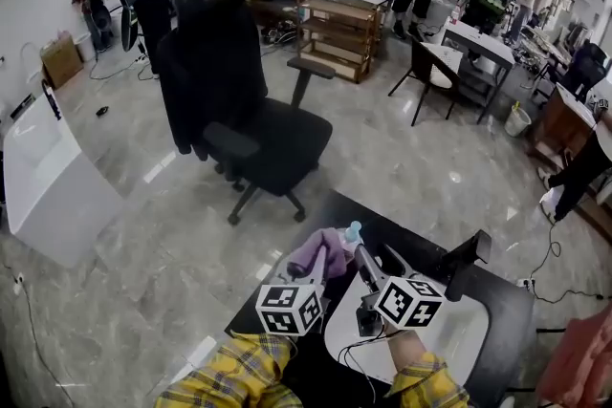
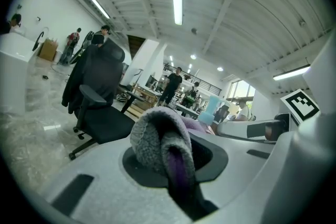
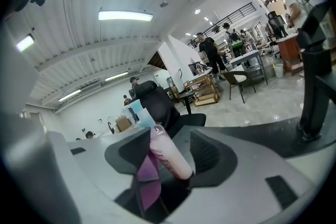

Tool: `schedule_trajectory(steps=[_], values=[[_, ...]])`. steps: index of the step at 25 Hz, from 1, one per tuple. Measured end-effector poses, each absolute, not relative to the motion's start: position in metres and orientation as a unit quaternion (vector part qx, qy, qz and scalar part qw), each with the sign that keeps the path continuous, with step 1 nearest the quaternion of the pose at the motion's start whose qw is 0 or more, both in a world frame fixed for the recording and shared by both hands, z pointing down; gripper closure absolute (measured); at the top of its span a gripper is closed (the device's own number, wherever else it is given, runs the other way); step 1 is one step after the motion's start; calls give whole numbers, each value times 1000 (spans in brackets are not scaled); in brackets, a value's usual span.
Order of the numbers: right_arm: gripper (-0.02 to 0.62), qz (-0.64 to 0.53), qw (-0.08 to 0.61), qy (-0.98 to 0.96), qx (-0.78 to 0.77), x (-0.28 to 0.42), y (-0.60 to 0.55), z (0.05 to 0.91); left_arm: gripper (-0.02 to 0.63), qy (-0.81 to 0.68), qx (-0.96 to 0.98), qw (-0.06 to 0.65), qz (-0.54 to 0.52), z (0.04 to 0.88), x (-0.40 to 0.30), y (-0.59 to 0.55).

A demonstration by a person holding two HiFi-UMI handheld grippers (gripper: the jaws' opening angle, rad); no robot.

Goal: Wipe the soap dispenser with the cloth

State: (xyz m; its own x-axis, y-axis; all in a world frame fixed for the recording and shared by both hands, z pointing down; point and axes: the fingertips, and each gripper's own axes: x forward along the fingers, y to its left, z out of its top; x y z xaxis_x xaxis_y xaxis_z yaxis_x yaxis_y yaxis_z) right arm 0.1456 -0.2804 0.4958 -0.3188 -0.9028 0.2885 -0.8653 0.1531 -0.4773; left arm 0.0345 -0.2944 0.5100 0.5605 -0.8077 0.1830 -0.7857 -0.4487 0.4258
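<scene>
Purple cloth [image 2: 157, 139] clenched in L tongs [image 1: 318, 270] touches soap dispenser [image 3: 169, 157] gripped lengthwise in R tongs [image 1: 376, 261], on its left flank.

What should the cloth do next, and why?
Probably slide the cloth in the left gripper along the pink soap dispenser. The right gripper grips the bottle, and the cloth seems to lie right against its side.
</scene>
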Motion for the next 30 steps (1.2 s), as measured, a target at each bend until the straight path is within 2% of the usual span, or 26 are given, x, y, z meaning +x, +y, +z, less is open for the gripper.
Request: schedule_trajectory(steps=[19,30], values=[[370,-293,27,752,-589,155,-273,504,548,-472,833,286,42,562,33,-288],[391,-281,14,768,-576,161,-271,505,548,-477,835,257,93,570,35,-289]])
